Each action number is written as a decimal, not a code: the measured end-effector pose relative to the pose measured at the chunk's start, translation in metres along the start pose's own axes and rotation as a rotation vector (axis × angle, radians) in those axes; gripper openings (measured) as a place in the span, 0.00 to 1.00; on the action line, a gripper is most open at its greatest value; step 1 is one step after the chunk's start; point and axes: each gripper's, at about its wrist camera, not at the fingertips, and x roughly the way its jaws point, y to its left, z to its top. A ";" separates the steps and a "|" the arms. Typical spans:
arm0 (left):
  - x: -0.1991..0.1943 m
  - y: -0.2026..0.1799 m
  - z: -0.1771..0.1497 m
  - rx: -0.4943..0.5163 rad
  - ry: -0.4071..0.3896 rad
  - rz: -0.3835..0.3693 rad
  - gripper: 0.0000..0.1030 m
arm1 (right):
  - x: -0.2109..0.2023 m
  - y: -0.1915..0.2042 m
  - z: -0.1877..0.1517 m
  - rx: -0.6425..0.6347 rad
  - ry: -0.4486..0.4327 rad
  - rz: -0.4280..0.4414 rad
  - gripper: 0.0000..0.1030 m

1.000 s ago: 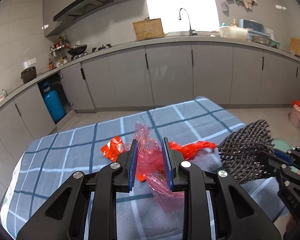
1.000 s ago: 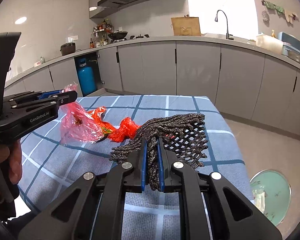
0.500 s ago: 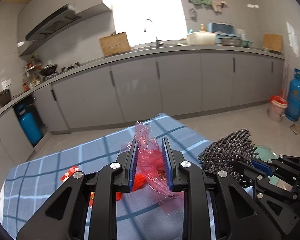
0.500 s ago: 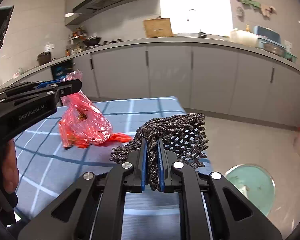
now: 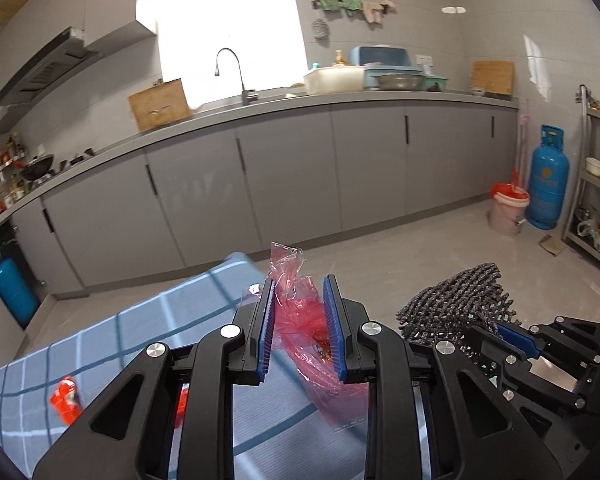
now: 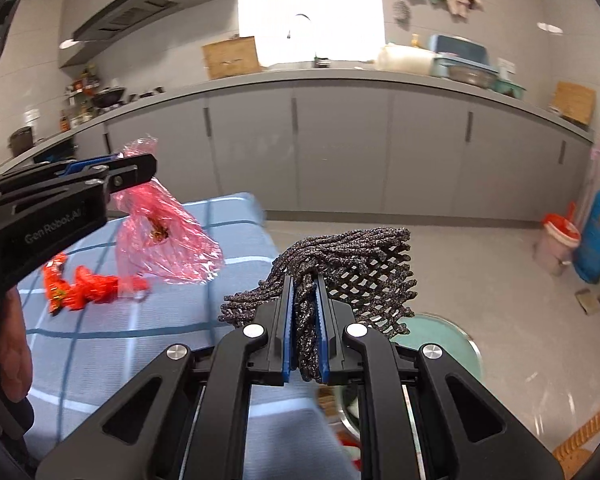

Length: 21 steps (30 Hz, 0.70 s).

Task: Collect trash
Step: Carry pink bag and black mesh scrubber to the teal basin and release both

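Black plastic left gripper w/ blue ribbed pads is clamped on a crumpled pink-red transparent plastic bag; bag's top sticks up between the pads and its body hangs down below them, in the air above the blue checked tablecloth. In right wrist view the same left gripper comes in from the left side and the bag dangles under its tips, something small and brown inside it.

Right gripper, also black w/ blue pads, is closed tight on a dark grey knitted mesh net, which spreads out in front of the pads, past the table edge. In left wrist view this net is on the right, just beside the bag but not touching.

On the cloth lie crumpled orange-red wrappers, near the bag. On the floor under the net, a round pale green bin. Farther: grey kitchen cabinets, blue gas cylinder, red-lined bucket
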 end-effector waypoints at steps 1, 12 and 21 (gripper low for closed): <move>0.003 -0.005 0.001 0.007 0.001 -0.011 0.24 | 0.002 -0.006 0.000 0.005 0.003 -0.014 0.11; 0.046 -0.073 -0.007 0.074 0.063 -0.120 0.24 | 0.017 -0.064 -0.009 0.068 0.025 -0.107 0.11; 0.072 -0.099 -0.015 0.094 0.131 -0.175 0.24 | 0.030 -0.090 -0.021 0.114 0.041 -0.128 0.12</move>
